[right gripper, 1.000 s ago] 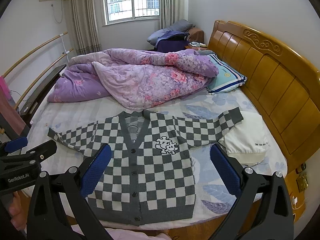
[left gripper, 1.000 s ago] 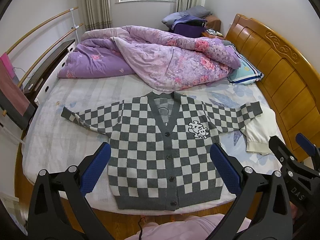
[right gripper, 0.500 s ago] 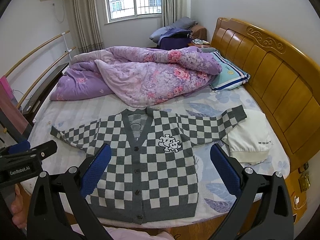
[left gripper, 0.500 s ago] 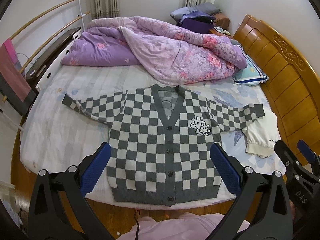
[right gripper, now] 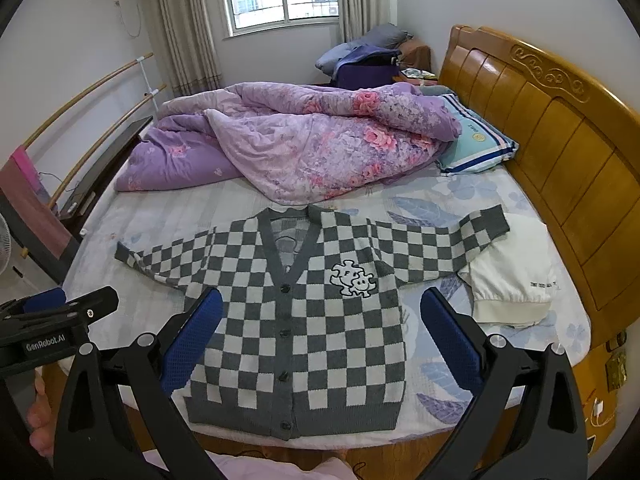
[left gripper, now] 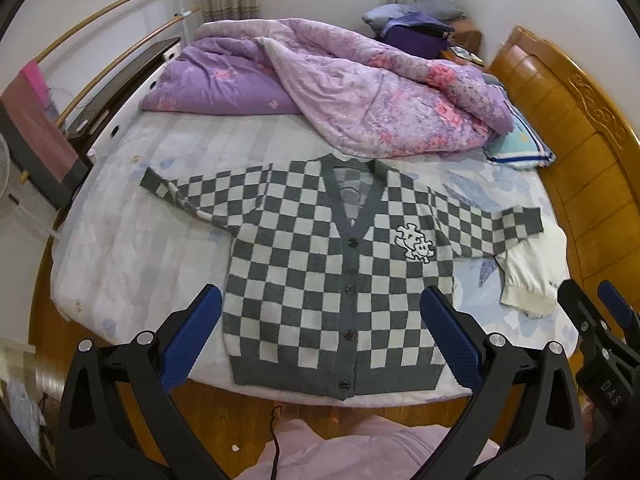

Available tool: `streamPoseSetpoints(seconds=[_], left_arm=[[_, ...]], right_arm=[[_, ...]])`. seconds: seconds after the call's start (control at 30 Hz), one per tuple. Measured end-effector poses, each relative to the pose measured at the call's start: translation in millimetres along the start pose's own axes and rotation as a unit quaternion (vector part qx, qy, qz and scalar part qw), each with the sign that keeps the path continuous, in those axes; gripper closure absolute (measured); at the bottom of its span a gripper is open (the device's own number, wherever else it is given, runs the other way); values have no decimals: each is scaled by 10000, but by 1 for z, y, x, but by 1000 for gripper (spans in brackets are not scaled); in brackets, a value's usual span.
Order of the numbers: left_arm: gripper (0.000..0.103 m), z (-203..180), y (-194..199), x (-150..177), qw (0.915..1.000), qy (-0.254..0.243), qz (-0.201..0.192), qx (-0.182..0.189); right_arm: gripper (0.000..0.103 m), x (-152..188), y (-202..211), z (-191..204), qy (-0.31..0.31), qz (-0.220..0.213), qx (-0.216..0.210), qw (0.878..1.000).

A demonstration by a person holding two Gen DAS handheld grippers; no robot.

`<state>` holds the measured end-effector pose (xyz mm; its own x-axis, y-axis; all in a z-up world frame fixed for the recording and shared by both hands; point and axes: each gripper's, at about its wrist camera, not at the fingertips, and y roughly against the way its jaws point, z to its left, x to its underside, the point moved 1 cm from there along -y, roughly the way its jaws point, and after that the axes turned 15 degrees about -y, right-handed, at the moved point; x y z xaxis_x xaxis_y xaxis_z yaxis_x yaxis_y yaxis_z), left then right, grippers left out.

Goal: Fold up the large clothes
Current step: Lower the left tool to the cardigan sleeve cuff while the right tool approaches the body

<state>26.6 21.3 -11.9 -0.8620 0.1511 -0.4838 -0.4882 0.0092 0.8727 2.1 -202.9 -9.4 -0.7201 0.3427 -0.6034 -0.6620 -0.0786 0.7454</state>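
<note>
A grey-and-white checked cardigan lies flat and buttoned on the bed, sleeves spread to both sides, hem at the near mattress edge. A cartoon patch sits on its chest. My left gripper hangs open above the lower part of the cardigan, nothing between its blue pads. My right gripper is likewise open and held above the cardigan. Each gripper shows at the edge of the other's view.
A crumpled purple floral quilt fills the far half of the bed. A folded white garment lies under the right sleeve end. A striped pillow and wooden headboard are on the right; a rail rack stands left.
Both grippers have shifted a little, so the cardigan sits higher and further off in both views. Neither has touched the cloth; both stay open.
</note>
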Motion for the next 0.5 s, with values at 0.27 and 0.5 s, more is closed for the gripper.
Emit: streamPoseSetpoints(seconds=[0.27, 0.5], left_arm=[[4, 30, 17, -4, 9965, 702, 188, -422], [4, 66, 53, -1, 9891, 1091, -175, -974]], right_arm=[[7, -23, -3, 5, 212, 285, -893, 9954], [8, -46, -11, 28, 804, 225, -1667, 9825]])
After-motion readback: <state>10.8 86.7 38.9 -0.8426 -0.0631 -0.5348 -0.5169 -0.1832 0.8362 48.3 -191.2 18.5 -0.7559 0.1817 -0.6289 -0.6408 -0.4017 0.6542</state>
